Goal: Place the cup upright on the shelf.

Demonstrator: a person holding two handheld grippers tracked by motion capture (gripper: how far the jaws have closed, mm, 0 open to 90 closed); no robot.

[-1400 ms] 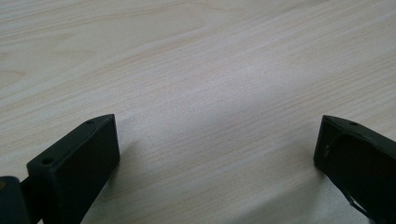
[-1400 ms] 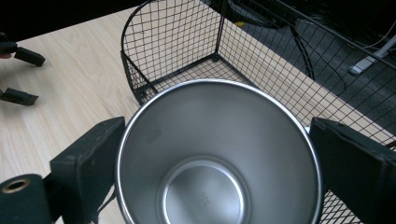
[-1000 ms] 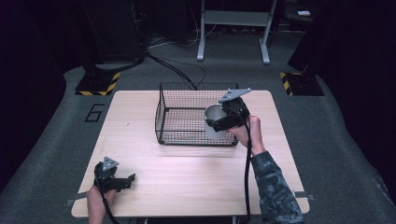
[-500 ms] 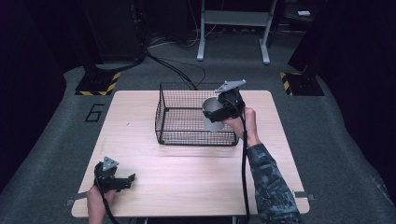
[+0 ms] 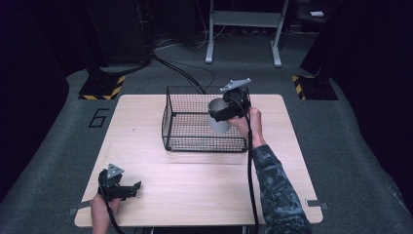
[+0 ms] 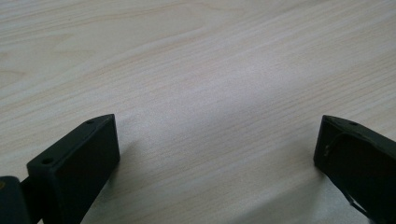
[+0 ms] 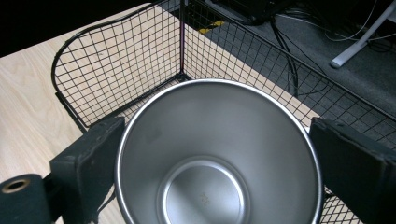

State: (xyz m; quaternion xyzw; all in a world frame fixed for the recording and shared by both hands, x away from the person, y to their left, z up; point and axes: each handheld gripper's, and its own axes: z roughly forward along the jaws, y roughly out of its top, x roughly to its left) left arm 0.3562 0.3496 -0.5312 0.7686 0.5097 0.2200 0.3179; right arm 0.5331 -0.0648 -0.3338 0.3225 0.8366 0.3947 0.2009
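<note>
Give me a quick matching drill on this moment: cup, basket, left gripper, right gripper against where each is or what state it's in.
Things:
1. metal cup
2. wire basket
3. left gripper
4. right gripper

States:
A. open, low over bare wood at the table's near left
B. standing on the table, far side of centre
C. held between two jaws, mouth toward the camera, empty
D. shut on the cup over the basket

Pairs: 1-C, 2-B, 3-A, 4-D

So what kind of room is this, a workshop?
Probably a lab or recording studio: dark walls, a lone wooden table on grey carpet, cables across the floor, and yellow-black hazard tape on equipment bases.
</note>
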